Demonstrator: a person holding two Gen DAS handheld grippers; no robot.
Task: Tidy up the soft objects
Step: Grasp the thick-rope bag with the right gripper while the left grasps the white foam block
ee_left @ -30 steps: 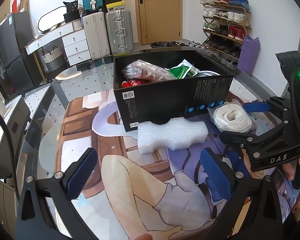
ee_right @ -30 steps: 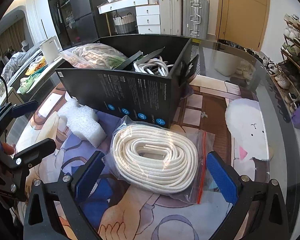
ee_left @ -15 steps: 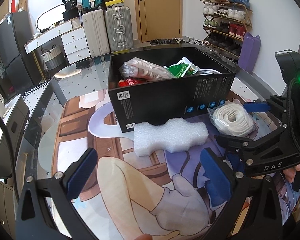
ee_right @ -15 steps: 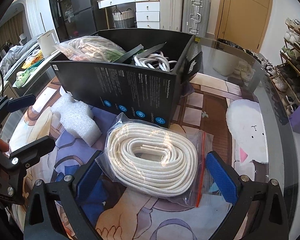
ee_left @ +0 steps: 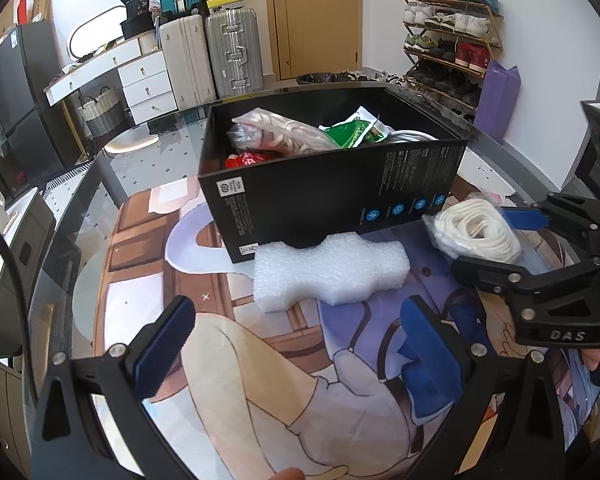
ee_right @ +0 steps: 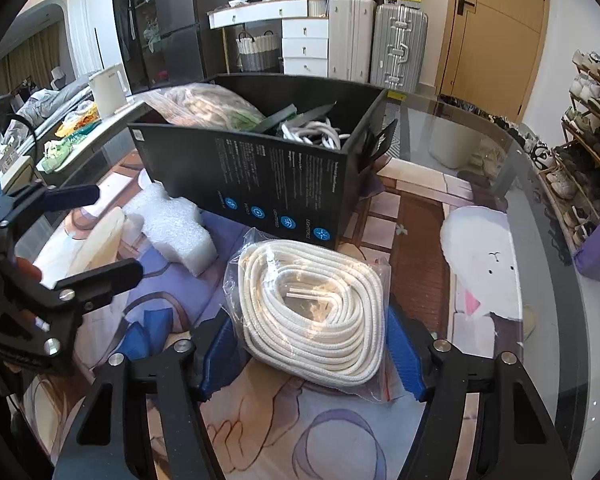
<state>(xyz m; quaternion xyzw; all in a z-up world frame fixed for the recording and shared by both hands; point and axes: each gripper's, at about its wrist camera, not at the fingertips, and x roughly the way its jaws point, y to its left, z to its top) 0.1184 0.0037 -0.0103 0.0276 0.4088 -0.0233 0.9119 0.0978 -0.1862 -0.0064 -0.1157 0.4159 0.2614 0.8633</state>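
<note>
Box (ee_left: 332, 196) is already holding several bagged items. My right gripper (ee_right: 312, 350) is clamping the rope bag (ee_right: 312, 312) just in front of the box, w/ fingers touching both sides. Left gripper (ee_left: 296, 344) is hanging w/ fingers apart near the foam block (ee_left: 328, 272), also in front of the box, so approx two pieces left.

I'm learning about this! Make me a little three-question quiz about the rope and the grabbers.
1. True or false: the bag of white rope already lies inside the black box.
2. Which grabber has its fingers on both sides of the rope bag? A) left gripper B) right gripper
3. Fill in: the white foam block lies on the mat in front of the ____.

Key
1. False: it lies on the mat, in front of the box.
2. B: its blue pads sit close against the bag's two sides. The left gripper is wide open with nothing between its fingers.
3. Box.
</note>
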